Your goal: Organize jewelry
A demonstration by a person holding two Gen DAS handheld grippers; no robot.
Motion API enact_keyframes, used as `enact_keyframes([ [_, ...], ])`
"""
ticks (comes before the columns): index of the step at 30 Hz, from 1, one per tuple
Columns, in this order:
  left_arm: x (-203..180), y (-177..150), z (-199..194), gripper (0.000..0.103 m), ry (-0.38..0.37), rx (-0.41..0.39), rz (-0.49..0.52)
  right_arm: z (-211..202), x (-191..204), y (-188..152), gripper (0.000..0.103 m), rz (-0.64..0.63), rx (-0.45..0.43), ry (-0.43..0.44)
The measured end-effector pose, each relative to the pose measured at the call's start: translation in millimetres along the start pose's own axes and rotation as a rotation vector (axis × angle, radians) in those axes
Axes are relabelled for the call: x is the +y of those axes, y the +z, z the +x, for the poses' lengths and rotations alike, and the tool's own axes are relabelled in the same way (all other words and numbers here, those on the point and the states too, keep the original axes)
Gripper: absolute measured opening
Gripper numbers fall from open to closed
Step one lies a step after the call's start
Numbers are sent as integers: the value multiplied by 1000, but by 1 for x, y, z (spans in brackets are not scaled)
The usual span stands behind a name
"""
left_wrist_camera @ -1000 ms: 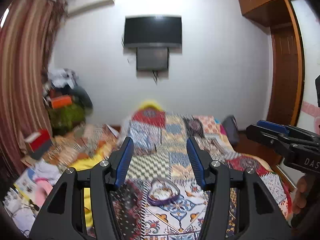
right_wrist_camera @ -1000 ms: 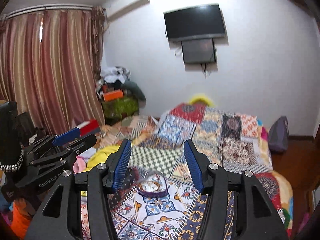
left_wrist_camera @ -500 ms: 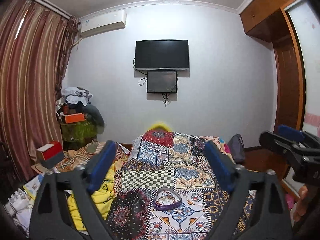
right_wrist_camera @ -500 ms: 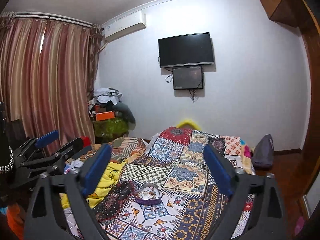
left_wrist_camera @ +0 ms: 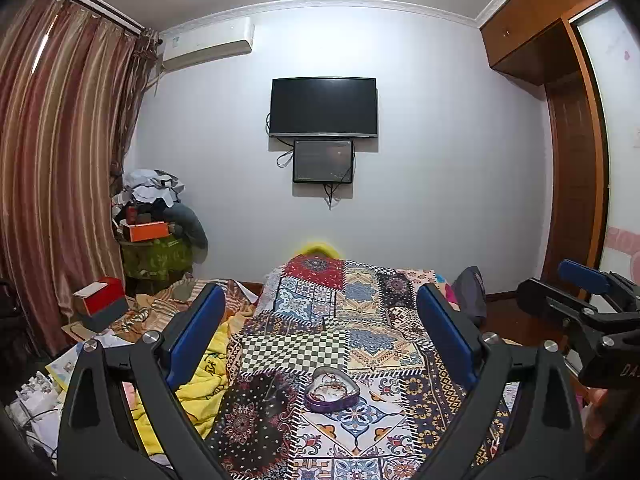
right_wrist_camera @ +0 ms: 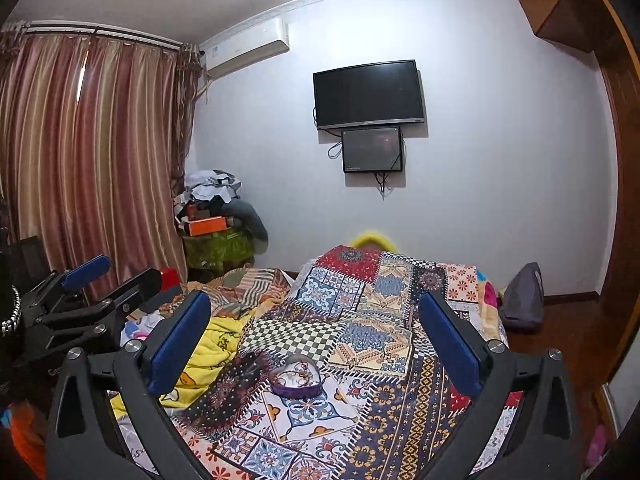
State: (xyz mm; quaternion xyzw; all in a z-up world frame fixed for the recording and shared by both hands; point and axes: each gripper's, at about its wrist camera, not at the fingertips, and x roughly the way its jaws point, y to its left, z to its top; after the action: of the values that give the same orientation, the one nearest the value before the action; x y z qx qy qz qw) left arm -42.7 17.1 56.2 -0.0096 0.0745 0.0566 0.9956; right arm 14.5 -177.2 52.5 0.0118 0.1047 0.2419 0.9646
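Observation:
A purple heart-shaped box (left_wrist_camera: 331, 389) with jewelry inside sits open on the patchwork bedspread (left_wrist_camera: 360, 320); it also shows in the right wrist view (right_wrist_camera: 296, 377). My left gripper (left_wrist_camera: 318, 336) is wide open and empty, held well above and behind the box. My right gripper (right_wrist_camera: 314, 342) is also wide open and empty, at a similar height. The right gripper shows at the right edge of the left wrist view (left_wrist_camera: 580, 304), and the left gripper shows at the left of the right wrist view (right_wrist_camera: 88, 292).
A yellow cloth (left_wrist_camera: 200, 372) lies left of the box. Clutter and a red box (left_wrist_camera: 100, 292) sit on the left. A pile of clothes (left_wrist_camera: 156, 216), striped curtains (left_wrist_camera: 60, 180), a wall TV (left_wrist_camera: 324, 106) and a wooden wardrobe (left_wrist_camera: 572, 160) surround the bed.
Both grippers have opened from half-open to wide open. Both have pulled back and tilted up, so the box looks smaller and more of the room shows.

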Motion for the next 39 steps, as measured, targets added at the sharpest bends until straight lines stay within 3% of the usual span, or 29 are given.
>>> enact_keyframes([
  [39, 6, -10, 21, 103, 9, 51, -43, 4, -2, -2, 103, 24, 35, 8],
])
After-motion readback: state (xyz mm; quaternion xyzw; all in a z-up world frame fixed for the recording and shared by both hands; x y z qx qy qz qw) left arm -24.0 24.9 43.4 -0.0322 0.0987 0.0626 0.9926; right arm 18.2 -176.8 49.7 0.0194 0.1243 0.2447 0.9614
